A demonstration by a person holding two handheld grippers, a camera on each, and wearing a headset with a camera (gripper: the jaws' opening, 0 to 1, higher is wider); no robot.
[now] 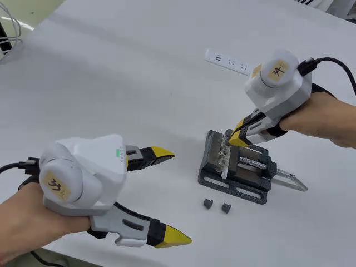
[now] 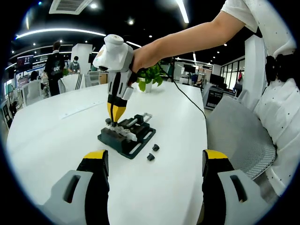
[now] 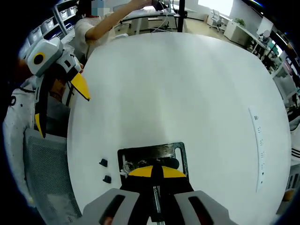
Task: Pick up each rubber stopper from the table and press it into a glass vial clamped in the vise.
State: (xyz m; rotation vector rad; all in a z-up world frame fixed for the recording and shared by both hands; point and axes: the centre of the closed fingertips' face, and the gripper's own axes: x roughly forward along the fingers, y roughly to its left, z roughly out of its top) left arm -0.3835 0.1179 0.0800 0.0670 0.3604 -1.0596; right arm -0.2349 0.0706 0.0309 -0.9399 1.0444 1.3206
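Fingers (image 1: 241, 137) of the right gripper (image 1: 236, 140) are squeezed tight together, yellow tips touching. They point down at one end of the row of glass vials (image 1: 223, 156). I cannot tell if a stopper is pinched there, because the tips hide that spot. It looks like the push-down step, since shut tips make one hard point to press with. Two stoppers (image 1: 208, 203) lie loose on the white table (image 1: 111, 83), side by side, just beside the front edge of the vise (image 1: 247, 186). They are close so the next grab is short. The vials stand up in the vise, which grips them from both sides so they will not tip or roll when pushed from above. The left gripper (image 1: 169, 194) is held off to the side, well apart from the vise, with its fingers spread wide and nothing between them. I think it is kept back to leave room. A white power strip (image 1: 228, 61) lies farther off, out of the way.
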